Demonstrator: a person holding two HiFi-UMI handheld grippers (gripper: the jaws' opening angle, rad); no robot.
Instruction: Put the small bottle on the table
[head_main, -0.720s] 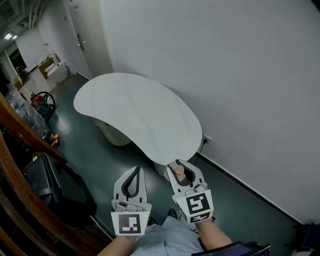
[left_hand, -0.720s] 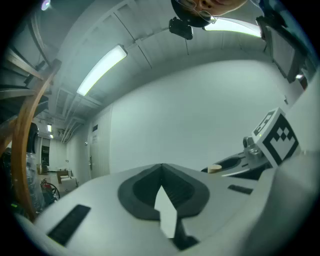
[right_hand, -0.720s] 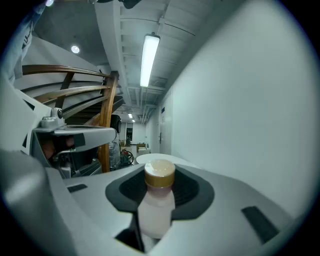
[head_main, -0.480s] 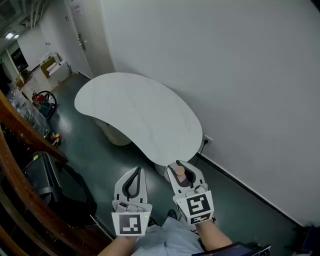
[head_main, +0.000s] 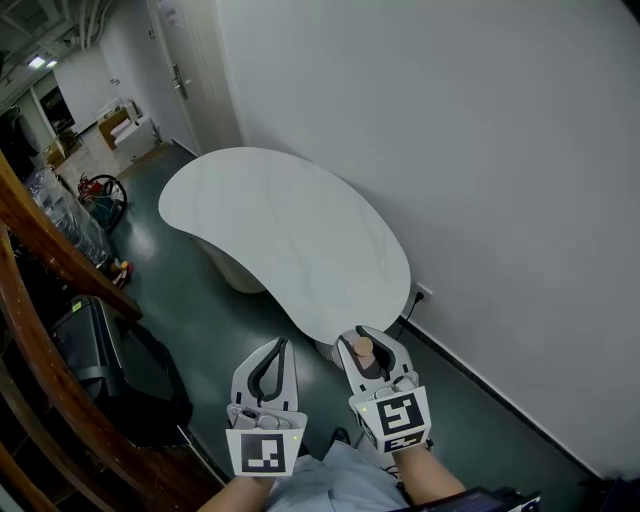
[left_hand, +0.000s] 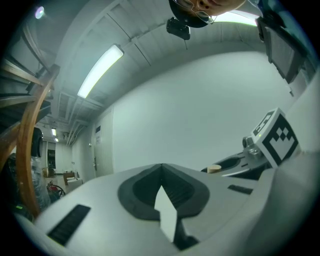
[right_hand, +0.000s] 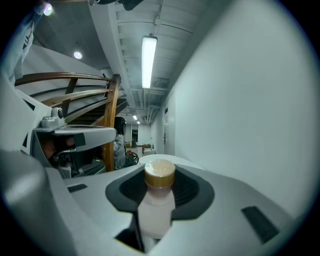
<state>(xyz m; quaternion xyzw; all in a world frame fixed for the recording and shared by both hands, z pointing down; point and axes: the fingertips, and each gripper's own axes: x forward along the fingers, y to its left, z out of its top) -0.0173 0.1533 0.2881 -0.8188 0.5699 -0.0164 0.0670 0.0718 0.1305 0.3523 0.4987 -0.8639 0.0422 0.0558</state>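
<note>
The right gripper (head_main: 368, 336) is clamped on a small, pale, pinkish-white plastic bottle (right_hand: 156, 210) with a round tan cap (right_hand: 160, 174). Its jaws sit partway apart, about as wide as the bottle's body, and the dark ribbed pads press on it from both sides. In the right gripper view the bottle stands upright between the pads. Its cap pokes up above the jaw line and its lower half drops down through the gap.

The left gripper (head_main: 281, 344) is closed with its tips meeting, and there's nothing in it. You just see a pale sliver through the loop behind the tips. It hangs just beside the right gripper, a bit lower in the head view, and both point roughly level at the white wall (head_main: 480, 150).

The bottle (head_main: 363, 349) is up in the air in that grip, not resting on anything. From the head view it sits right at the near rounded end of the white bean-shaped surface (head_main: 280, 225). The angle's steep, so I honestly can't tell if it's over the edge or just short of it, above the dark green floor (head_main: 200, 310). The top of the surface is bare. A brown wooden handrail (head_main: 40, 260) runs along the left side.
</note>
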